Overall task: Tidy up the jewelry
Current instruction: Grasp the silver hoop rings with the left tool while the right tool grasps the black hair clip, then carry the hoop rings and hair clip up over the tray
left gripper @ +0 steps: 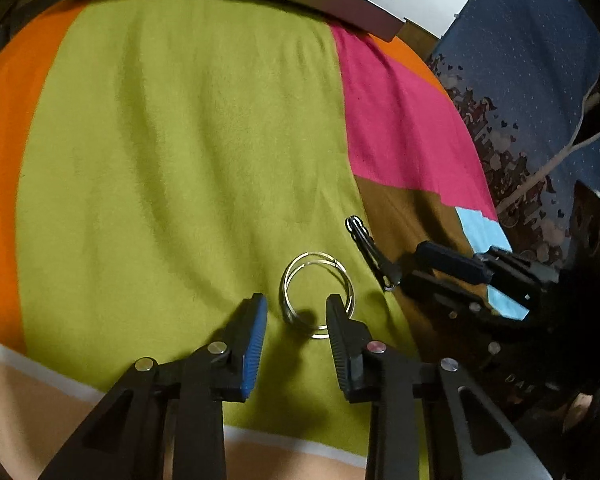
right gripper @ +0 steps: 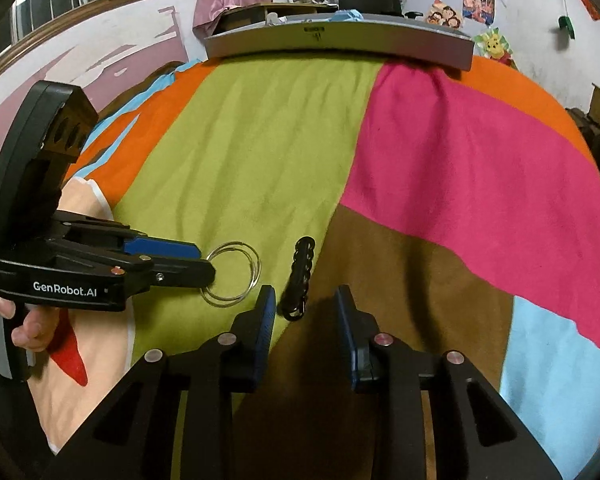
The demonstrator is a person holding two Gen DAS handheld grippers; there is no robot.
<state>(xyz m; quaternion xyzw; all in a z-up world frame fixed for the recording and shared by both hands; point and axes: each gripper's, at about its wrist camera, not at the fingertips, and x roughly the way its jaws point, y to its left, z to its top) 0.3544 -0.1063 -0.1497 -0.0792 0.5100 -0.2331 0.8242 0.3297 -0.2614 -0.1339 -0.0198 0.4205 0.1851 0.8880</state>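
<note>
Jewelry is laid on a colour-block fleece blanket of green, pink, orange and brown panels. A grey flat tray is seen at 12 o'clock on the blanket. The left gripper is spread, its fingers straddling thin silver wire bangles on the green panel. The right gripper is likewise spread, with a black beaded bracelet lying between its fingertips at the green-brown seam, at 3 o'clock of the bangles, just beside them.
</note>
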